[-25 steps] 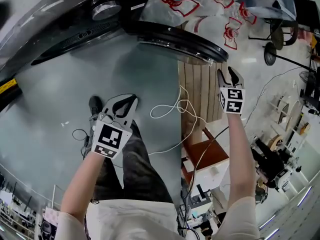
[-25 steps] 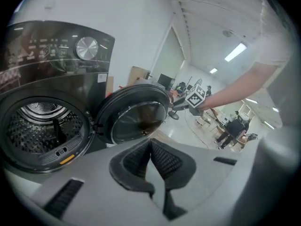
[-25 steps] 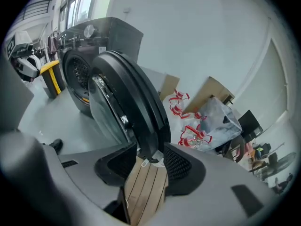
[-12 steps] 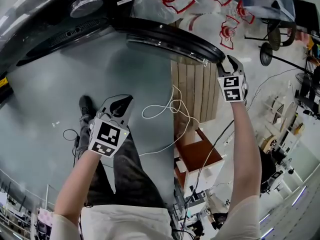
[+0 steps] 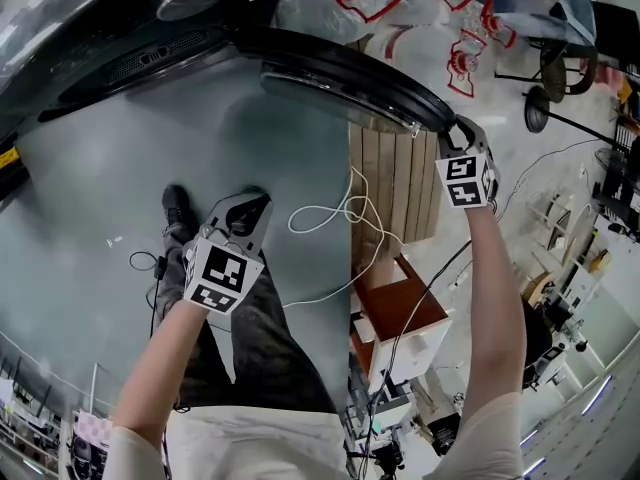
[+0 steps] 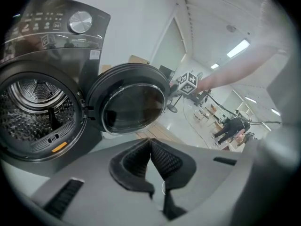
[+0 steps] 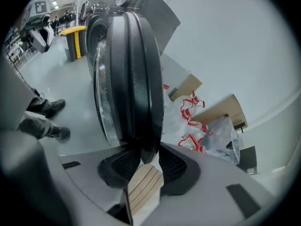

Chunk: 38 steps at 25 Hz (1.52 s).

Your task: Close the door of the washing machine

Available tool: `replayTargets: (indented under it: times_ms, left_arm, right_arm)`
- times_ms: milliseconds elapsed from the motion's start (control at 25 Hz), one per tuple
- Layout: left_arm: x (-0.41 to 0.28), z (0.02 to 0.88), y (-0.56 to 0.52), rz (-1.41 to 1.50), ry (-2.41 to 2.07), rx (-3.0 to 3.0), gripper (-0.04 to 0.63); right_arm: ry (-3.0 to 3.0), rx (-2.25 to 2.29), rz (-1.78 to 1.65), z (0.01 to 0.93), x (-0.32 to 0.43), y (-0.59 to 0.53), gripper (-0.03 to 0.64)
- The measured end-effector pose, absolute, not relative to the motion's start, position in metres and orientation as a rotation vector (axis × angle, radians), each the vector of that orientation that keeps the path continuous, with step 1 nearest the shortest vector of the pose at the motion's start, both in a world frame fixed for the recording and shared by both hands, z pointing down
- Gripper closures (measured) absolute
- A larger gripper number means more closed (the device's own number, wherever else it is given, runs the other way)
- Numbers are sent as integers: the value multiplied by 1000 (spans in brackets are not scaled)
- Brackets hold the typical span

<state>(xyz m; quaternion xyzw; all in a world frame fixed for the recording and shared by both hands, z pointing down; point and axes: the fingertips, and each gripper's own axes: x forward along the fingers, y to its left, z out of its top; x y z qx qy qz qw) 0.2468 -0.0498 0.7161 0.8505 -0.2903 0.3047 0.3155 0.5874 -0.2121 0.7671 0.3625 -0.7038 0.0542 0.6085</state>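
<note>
The smooth grey-green floor (image 5: 90, 168) is under me. A dark grey washing machine (image 5: 110, 58) stands on it in front of me. My black shoe (image 5: 177, 208) is on the floor, with a thin black wire (image 5: 150, 265) curled just beside it. A thin white cable (image 5: 330, 213) lies in loops and runs onto a light wooden board made of slats (image 5: 395, 183). A little box with a red-brown top (image 5: 400, 308) stands beside the slats. Clear plastic bags with red print (image 5: 400, 8) sit past them.

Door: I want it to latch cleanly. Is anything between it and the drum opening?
Nothing visible. In the left gripper view the door hangs open beside the drum opening, with no laundry or other thing across the gap between them.
</note>
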Motion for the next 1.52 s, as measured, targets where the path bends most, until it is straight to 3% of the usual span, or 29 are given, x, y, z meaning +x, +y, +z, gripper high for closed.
replayTargets:
  times_ms: [840, 1520]
  left_arm:
    - [165, 705, -2, 835, -749, 2250, 586]
    - [71, 692, 25, 853, -727, 2244, 586]
  right_arm:
    - [-1608, 921, 375, 769, 506, -56, 492]
    - [-1632, 785, 543, 767, 343, 63, 499]
